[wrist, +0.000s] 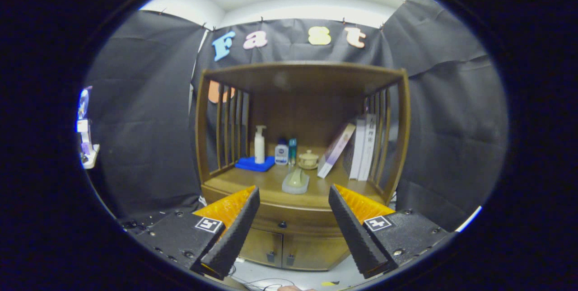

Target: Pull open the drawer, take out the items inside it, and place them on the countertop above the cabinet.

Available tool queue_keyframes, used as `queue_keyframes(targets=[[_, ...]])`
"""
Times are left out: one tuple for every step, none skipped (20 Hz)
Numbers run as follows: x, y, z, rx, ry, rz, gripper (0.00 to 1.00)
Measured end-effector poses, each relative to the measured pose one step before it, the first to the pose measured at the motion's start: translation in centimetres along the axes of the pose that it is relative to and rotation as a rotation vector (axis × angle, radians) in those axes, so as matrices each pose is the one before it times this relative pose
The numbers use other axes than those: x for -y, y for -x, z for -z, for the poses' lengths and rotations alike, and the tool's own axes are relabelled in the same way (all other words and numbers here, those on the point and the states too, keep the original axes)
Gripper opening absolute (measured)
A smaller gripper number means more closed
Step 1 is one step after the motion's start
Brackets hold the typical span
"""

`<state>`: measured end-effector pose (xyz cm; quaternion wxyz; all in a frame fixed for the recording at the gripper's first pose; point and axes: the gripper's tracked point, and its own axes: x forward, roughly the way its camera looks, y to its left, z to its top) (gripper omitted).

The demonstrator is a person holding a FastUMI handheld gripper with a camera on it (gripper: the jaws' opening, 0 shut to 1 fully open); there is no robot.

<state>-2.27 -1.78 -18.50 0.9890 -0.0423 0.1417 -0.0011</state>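
Note:
A brown wooden cabinet (pixel 300 78) stands ahead against the booth wall. Its drawer (pixel 289 218) sits closed under the countertop (pixel 266 185), with a small dark knob (pixel 282 224) at its middle. My gripper (pixel 293 198) is open, its two fingers wide apart, and the knob shows between them at some distance beyond. Nothing is held. The drawer's contents are hidden.
On the countertop stand a white pump bottle (pixel 259 144) on a blue cloth (pixel 255 163), two small bottles (pixel 286 152), a lidded cup (pixel 309 159), a pale green object (pixel 295 181) near the front, and leaning books (pixel 356 148). Two lower doors (pixel 289 250) sit beneath the drawer. Cables lie on the floor.

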Motion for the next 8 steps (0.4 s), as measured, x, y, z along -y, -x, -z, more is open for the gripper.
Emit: queue_keyframes(targets=[[0.638, 1.503, -1.073, 0.01663, -0.00041, 0.00653, 0.99], [0.357, 1.46, -0.994, 0.01344, -0.01323, -0.0055, 0.99], [0.219, 1.371, -0.658, 0.00535, -0.02107, -0.00619, 0.99], [0.225, 1.4, -0.772, 0.00924, -0.01466, -0.01418, 0.99], [0.614, 1.18, -0.76, 0.00672, -0.00759, -0.00174, 0.99], [0.762, 1.129, -0.876, 0.0109, 0.00015, 0.00807, 0.99], [0.809, 0.97, -1.128, 0.0153, 0.00324, 0.01095, 0.99], [0.689, 1.082, -1.23, 0.01721, 0.00221, 0.01174, 0.99]])
